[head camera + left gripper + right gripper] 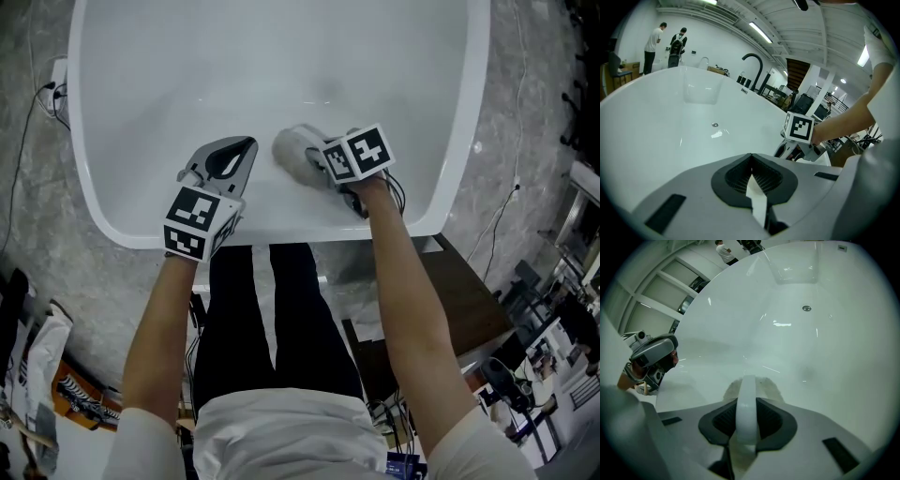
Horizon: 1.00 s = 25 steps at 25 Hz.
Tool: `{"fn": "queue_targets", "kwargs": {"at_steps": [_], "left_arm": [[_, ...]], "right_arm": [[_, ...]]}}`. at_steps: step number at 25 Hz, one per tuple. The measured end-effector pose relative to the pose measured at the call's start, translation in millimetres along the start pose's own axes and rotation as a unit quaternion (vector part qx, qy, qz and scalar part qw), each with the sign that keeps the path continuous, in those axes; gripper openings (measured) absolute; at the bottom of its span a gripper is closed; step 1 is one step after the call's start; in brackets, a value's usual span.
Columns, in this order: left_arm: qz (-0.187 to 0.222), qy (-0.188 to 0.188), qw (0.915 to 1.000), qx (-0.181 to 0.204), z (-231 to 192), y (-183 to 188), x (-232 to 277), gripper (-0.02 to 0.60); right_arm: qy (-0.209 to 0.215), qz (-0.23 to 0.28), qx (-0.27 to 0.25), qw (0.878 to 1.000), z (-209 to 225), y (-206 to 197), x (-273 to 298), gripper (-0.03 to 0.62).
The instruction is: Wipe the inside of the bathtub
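- Bathtub (122, 112): white, glossy, filling the upper part of the head view; small round drain (806, 308) on its floor.
- Pad (295, 148): white, fuzzy, lying against the inner tub wall at frame centre.
- Right gripper (328, 167): claw pinching the pad's white strap; cube showing black-and-white square markers.
- Left gripper (246, 150): claw pressed together, holding nothing, over the near rim, just left of the pad.
- Faucet (754, 65): black, curved, beyond the far rim.
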<state>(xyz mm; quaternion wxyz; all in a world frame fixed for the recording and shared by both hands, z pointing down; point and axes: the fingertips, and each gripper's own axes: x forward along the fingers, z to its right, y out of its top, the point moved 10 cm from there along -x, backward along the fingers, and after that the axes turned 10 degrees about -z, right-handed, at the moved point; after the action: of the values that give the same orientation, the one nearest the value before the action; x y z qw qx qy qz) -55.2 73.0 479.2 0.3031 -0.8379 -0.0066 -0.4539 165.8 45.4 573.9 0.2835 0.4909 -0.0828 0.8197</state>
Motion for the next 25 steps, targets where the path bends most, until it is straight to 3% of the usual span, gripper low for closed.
{"fn": "queue_targets", "kwargs": {"at_steps": [12,25], "left_arm": [[0.004,0.010,0.9999,-0.011,-26.7,-13.6,-24.2,0.009],[0.014,0.025,0.9991,-0.032,-58.2,-26.4,-54.6,0.009]], "right_arm": [[0.031,0.001,0.001,1.000,-37.4,26.3,18.6,0.097],[0.066,0.004,-0.030,0.997,-108.0,67.8,46.9,0.097]]}}
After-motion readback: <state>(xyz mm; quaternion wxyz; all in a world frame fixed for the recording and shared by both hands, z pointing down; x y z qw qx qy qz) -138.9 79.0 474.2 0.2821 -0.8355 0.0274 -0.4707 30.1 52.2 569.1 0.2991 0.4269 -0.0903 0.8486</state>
